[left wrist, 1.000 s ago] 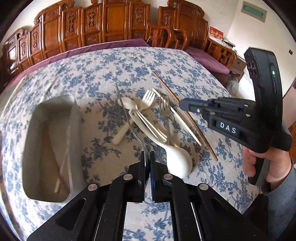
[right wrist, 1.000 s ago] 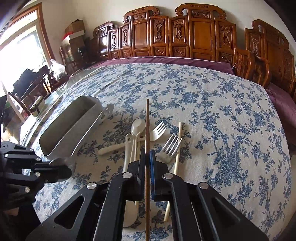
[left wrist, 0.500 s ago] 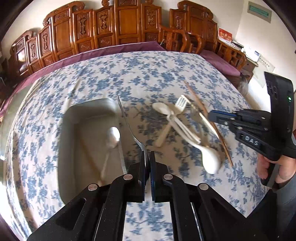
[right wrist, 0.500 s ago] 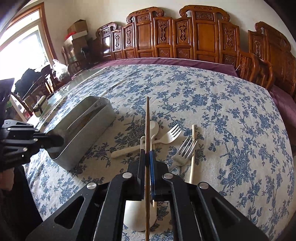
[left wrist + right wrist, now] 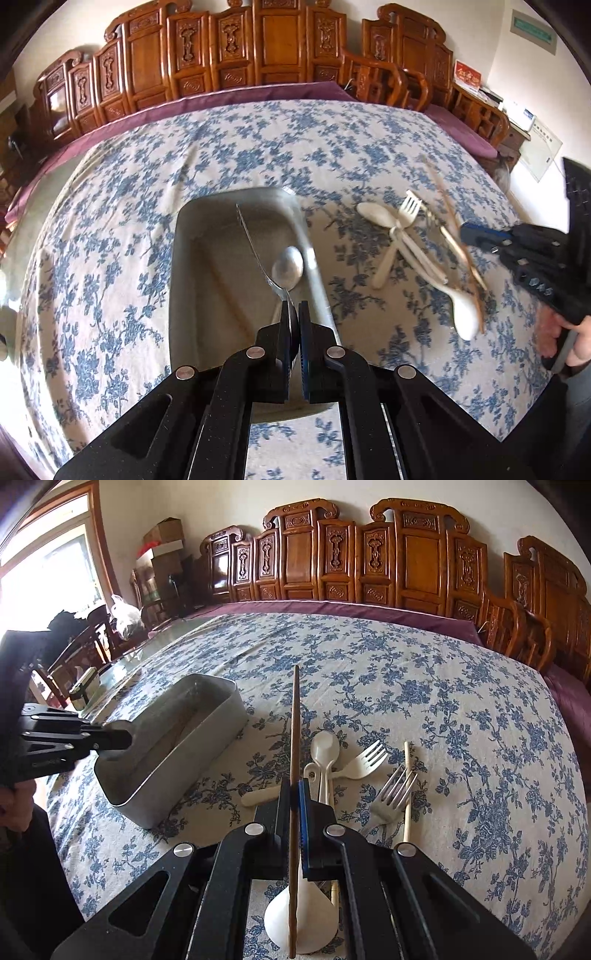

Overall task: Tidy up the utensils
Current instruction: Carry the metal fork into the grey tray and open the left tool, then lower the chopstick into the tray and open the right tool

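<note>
My left gripper (image 5: 294,310) is shut on a thin metal utensil (image 5: 255,247), seen edge-on, and hangs over the grey metal tray (image 5: 177,258). A metal spoon (image 5: 288,267) lies inside the tray. In the right wrist view the left gripper (image 5: 125,738) sits above the tray's (image 5: 184,775) near end. My right gripper (image 5: 294,788) is shut on a brown chopstick (image 5: 294,720), held above a white ladle spoon (image 5: 310,915). On the cloth lie a white plastic spoon (image 5: 325,749), a white plastic fork (image 5: 364,758), a metal fork (image 5: 391,797) and a pale chopstick (image 5: 406,786).
The table carries a blue-flowered cloth (image 5: 443,701). Carved wooden chairs (image 5: 406,554) line its far edge. A person's hand (image 5: 565,339) holds the right gripper (image 5: 467,230) at the right of the left wrist view. Boxes and clutter stand by a window (image 5: 55,572) at the left.
My left gripper has carried the metal utensil leftward from above the utensil pile to over the tray. The right gripper, still on the chopstick, has drifted a little toward the tray.
</note>
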